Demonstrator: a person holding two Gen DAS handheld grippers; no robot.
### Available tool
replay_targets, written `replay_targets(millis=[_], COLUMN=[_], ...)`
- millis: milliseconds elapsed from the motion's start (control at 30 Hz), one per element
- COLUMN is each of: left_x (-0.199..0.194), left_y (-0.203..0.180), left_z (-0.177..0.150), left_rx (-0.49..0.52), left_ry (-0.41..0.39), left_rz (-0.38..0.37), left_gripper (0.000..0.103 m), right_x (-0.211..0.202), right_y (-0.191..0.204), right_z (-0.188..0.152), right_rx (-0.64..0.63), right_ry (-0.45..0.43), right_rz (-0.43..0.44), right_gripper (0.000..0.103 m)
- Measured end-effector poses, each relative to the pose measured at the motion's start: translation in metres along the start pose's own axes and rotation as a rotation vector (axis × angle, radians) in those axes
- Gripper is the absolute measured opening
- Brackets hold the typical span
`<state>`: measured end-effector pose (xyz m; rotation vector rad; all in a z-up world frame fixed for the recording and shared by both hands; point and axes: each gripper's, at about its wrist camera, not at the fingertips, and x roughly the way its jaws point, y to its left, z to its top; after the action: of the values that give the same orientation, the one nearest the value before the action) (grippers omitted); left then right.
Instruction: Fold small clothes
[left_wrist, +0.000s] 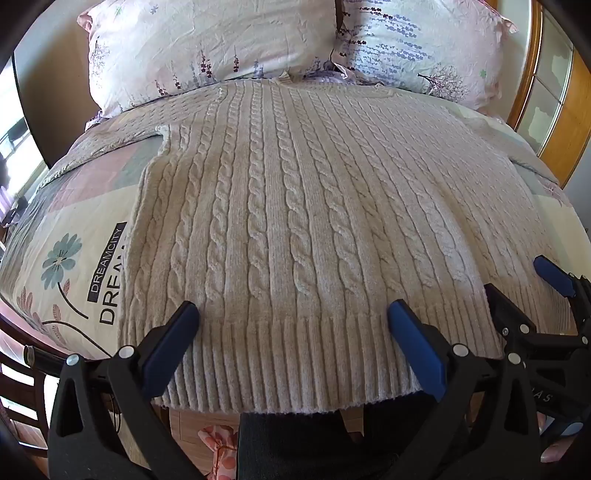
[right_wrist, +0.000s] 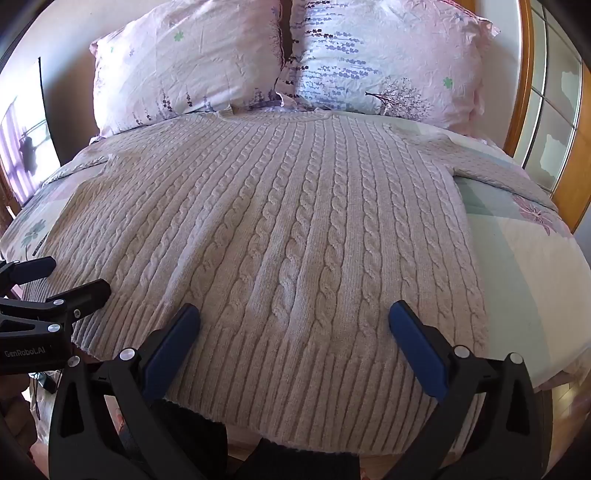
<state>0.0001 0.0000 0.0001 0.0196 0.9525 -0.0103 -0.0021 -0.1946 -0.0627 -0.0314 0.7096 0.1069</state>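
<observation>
With the cream cable-knit sweater (left_wrist: 295, 206) spread flat on the bed, hem at the foot edge, and both our left claw (left_wrist: 293, 317) and right claw (right_wrist: 295, 319) wide open above it, we should pinch the ribbed hem evenly at both corners.

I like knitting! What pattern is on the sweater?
Cream sweater with cable-knit braids, ribbed hem; clearest in left wrist view.

1. Bright daylight fills both views, glaring off the glass-panelled wooden door (right_wrist: 554, 110) at far right.
2. The cream cable-knit sweater (left_wrist: 295, 206) is sharp and evenly lit, with soft shadows in its ribs.
3. Fisheye distortion bows the edges; black vignette fills the corners.
</observation>
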Motion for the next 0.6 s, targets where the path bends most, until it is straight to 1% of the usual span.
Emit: replay_targets(millis=[600], left_x=[-0.0003], left_y=[0.0000], left_z=[0.0001], left_rx=[0.001], left_ry=[-0.010], left_rz=[0.001], left_gripper=[0.101], right_x=[0.0000], right_y=[0.0001], right_z=[0.0000], right_rx=[-0.001], right_ry=[-0.001], right_rz=[-0.001], right_gripper=[0.102])
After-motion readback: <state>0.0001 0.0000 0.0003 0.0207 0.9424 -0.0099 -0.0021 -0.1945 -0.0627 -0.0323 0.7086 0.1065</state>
